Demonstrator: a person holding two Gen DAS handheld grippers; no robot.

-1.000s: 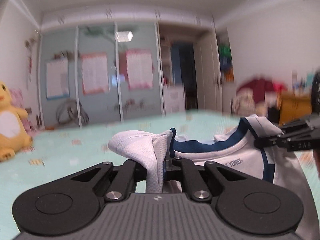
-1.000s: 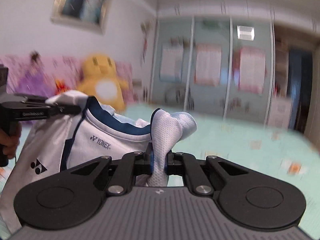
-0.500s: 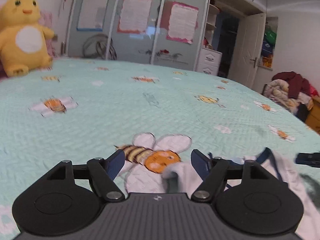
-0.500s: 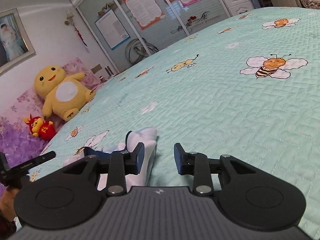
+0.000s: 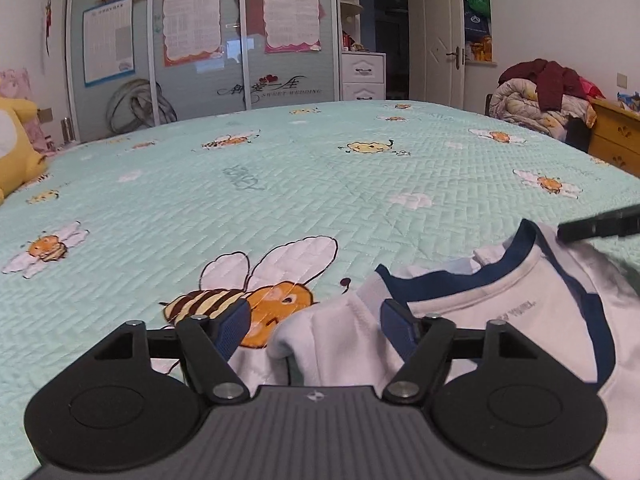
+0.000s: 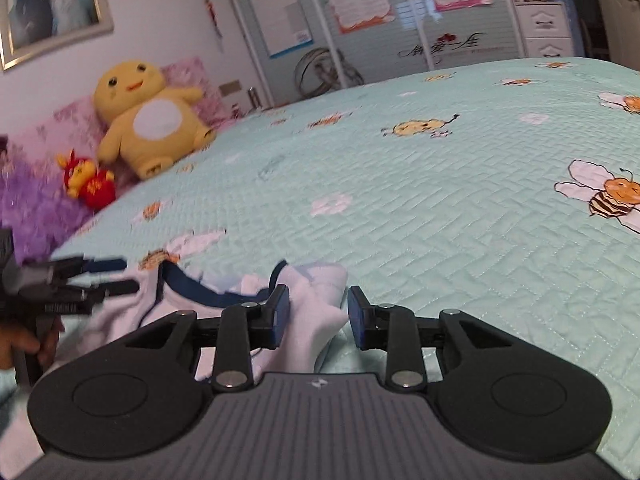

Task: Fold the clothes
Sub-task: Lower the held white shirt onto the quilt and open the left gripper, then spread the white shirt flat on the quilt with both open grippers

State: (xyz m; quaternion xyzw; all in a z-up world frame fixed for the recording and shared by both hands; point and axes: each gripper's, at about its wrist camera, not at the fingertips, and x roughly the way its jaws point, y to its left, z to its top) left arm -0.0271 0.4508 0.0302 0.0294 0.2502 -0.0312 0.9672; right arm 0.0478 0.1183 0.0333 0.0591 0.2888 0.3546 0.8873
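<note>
Where bedspread [image 5: 280, 184] spreads, shirt [image 5: 500, 320] collar-forward

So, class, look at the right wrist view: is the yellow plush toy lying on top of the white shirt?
No: the yellow plush toy sits far back by the purple pillows, while the white shirt lies near the camera on the bedspread.

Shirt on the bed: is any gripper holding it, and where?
No. The shirt lies on the bed, its shoulders between the closing fingers of both the left gripper and right gripper.
</note>
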